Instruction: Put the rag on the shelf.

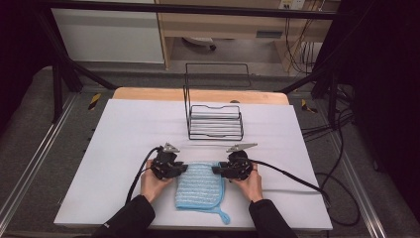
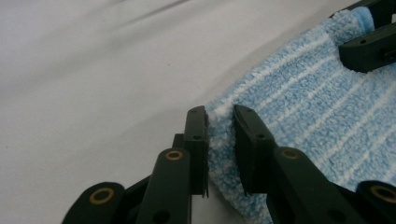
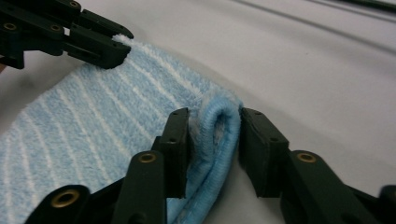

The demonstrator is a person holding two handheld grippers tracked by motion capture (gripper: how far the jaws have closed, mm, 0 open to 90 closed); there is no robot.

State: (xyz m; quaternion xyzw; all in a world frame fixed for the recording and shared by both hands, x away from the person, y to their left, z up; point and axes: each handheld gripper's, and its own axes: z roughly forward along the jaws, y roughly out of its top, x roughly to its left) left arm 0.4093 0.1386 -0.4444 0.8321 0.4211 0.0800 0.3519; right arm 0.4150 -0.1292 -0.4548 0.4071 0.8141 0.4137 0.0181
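Black jaws of the left gripper [image 2: 219, 140] are clamping the near-left corner of the blue cloth [image 1: 199, 187], which is lying folded on the tabletop [image 1: 124, 148] between both hands. Opposite, the right gripper [image 3: 212, 144] is straddling the rolled right corner; one pad is touching, the other is standing off, so it is not yet grasping. Beyond the cloth's long axis, the wire rack [image 1: 214, 121] is standing empty.
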